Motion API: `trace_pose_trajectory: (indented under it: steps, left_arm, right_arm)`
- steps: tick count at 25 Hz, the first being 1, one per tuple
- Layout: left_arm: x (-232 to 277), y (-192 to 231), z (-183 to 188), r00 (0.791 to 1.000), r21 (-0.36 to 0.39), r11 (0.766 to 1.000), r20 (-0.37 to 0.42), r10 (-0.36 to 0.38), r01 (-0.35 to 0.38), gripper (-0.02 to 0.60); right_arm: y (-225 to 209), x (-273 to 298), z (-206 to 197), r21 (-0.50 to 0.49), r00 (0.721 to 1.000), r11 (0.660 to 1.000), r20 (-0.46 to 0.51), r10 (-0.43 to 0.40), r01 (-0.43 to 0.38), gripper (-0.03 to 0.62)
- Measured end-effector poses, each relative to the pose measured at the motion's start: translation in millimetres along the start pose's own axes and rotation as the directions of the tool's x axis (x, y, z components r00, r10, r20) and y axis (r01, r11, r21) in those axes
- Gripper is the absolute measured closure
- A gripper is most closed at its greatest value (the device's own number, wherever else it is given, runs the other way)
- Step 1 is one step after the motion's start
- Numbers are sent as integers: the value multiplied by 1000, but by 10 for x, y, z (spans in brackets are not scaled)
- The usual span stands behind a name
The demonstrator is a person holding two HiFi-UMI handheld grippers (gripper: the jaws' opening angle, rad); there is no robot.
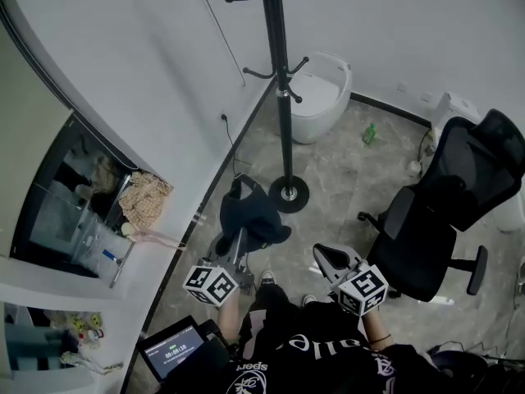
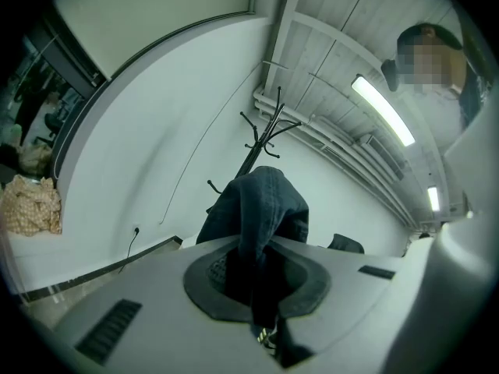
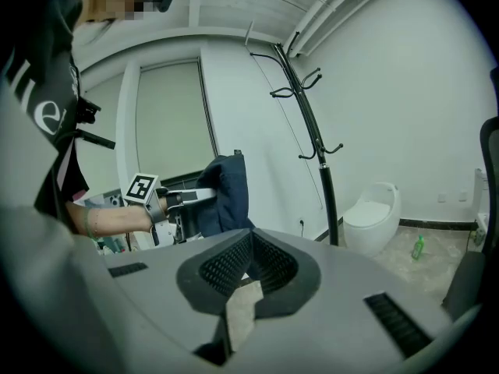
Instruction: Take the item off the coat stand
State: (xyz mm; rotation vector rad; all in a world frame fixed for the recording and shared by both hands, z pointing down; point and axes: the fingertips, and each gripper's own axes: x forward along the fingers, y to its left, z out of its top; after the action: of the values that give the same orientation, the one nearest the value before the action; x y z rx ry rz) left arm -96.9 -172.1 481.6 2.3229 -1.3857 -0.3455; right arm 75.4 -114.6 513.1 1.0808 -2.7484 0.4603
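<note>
Now held: the dark garment (image 1: pixel 250 216) is off the coat stand (image 1: pixel 281 97) and hangs over the floor beside the stand's base.
Left gripper (image 1: pixel 239 245): pinching a fold of the garment, lifted so the cloth drapes free.
Right gripper (image 1: pixel 330 257): tips pressed together, empty, probably not needed.
Count: one garment, one stand with bare hooks, two grippers.

In the head view, the black metal coat stand (image 1: pixel 280 72) runs past the top edge, so its crown is cut off. Its pole hides part of the white rounded bin (image 1: pixel 324 97). The dark blue denim garment (image 1: pixel 250 213) buries the fingertips of the left gripper (image 1: pixel 239 240). The small green bottle (image 1: pixel 370 134) on the floor is too small to identify. The print on the dark tablet screen (image 1: pixel 174 353) is unreadable.
</note>
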Motion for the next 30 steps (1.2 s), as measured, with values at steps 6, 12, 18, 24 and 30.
trace_pose_trajectory:
  steps: [6,12,18,24,30]
  left_arm:
    - [-296,-562,-534,997,-66,995,12,78,-77,565]
    - [-652,-830,-686,989,-30,989,-24,145,-146,565]
    - [-961,-826,-667,981,12,981,-22,192,-192,565]
    - [-1112,-875,-779,985,18,987,-55,163,-162,565]
    - [-1443,-907,-765,991,44,994,-88,103,-99,565]
  right_arm:
    - [-136,-598,-222,8,998,998,-5,61,-61,576]
    - [23,-736,-385,45,990,989,-10,140,-139,576]
    - [287,-674,-452,68,981,979,6,194,-194,576]
    - [468,-674,-474,82,982,979,17,188,-189,576]
    - [817,-551,-502,101,986,980,22,168,-169,576]
